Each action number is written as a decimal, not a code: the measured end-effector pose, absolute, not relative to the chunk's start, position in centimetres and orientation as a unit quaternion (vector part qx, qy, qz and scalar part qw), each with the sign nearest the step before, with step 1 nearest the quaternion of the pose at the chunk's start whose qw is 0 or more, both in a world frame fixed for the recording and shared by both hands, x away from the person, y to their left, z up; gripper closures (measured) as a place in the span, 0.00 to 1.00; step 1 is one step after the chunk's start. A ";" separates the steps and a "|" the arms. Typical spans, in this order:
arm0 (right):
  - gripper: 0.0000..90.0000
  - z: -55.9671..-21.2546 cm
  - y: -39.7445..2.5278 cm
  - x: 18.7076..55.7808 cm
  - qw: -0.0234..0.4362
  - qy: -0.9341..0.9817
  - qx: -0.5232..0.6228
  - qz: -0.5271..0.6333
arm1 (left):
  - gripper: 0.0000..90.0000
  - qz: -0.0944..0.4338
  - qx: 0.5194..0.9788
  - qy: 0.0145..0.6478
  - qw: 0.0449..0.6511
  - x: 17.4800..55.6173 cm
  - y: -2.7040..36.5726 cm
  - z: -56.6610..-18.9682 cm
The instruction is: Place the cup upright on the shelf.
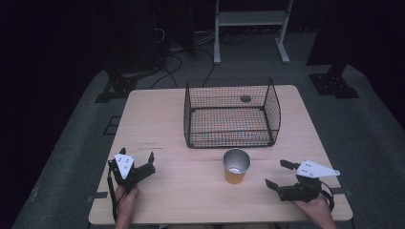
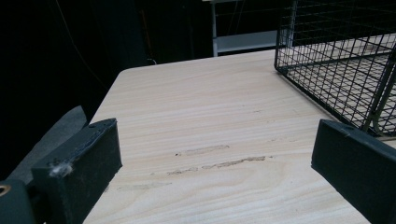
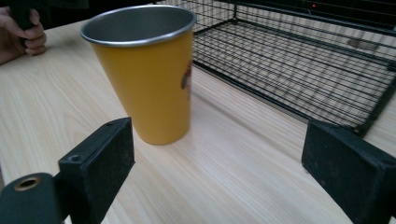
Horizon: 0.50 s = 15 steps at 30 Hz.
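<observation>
Cup (image 1: 236,165): a yellow cup with a metal inside stands upright on the tabletop (image 1: 167,124), just in front of the basket, between the two grippers.
Right hand-held gripper (image 1: 280,174): released, jaws wide apart and turned toward the cup, probably to take it by the sides; nothing is between them.
Left hand-held gripper (image 1: 137,159): also released and holding nothing, resting near the front left, well apart from the cup.
Basket (image 1: 231,113): black wire, open on top, nothing inside; a likely place for the cup.
Surface: pale wood grain with some small scuffs.
Room: dark, grey floor (image 1: 71,157), cables and a white frame (image 1: 250,24) behind.

No readable text, label or number anywhere.
</observation>
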State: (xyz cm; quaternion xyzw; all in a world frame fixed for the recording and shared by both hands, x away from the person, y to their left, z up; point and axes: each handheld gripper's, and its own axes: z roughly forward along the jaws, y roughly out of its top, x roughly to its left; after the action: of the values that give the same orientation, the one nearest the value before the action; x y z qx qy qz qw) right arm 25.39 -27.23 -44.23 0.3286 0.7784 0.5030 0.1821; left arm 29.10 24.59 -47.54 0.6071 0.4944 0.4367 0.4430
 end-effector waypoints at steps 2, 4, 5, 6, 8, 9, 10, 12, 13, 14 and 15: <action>0.10 -44.3 -26.6 25.4 0.174 0.780 0.323 0.507 | 0.01 0.437 0.607 0.495 0.443 29.1 24.6 -47.5; 0.09 -44.4 -25.7 25.5 0.169 0.787 0.313 0.504 | 0.01 0.436 0.607 0.494 0.444 29.1 24.6 -47.5; 0.09 -44.5 -25.3 25.5 0.165 0.790 0.309 0.503 | 0.01 0.436 0.607 0.494 0.444 29.1 24.6 -47.5; 0.09 -44.5 -25.0 25.5 0.164 0.792 0.305 0.503 | 0.01 0.436 0.607 0.494 0.444 29.1 24.6 -47.5; 0.08 -44.5 -24.3 25.6 0.158 0.796 0.299 0.502 | 0.01 0.436 0.607 0.495 0.444 29.1 24.6 -47.5; 0.06 -44.5 -24.0 25.6 0.156 0.799 0.295 0.500 | 0.01 0.436 0.607 0.495 0.444 29.1 24.6 -47.5; 0.05 -44.5 -23.7 25.7 0.156 0.802 0.293 0.497 | 0.01 0.436 0.607 0.495 0.444 29.1 24.6 -47.5; 0.04 -44.5 -23.1 25.9 0.154 0.806 0.288 0.494 | 0.01 0.436 0.607 0.494 0.444 29.1 24.6 -47.5; 0.03 -44.6 -22.8 25.9 0.151 0.808 0.285 0.492 | 0.01 0.436 0.607 0.494 0.444 29.1 24.6 -47.5; 0.03 -44.6 -22.6 26.0 0.149 0.810 0.284 0.491 | 0.01 0.436 0.607 0.494 0.444 29.1 24.6 -47.5; 0.03 -44.6 -22.3 26.1 0.147 0.811 0.283 0.491 | 0.01 0.436 0.607 0.494 0.444 29.1 24.6 -47.5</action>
State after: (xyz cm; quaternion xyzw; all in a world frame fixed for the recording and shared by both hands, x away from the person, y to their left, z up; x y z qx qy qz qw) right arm 26.09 -22.32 -44.61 0.2828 0.8107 0.4912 0.1467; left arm 29.09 24.63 -47.53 0.6071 0.4942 0.4356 0.4444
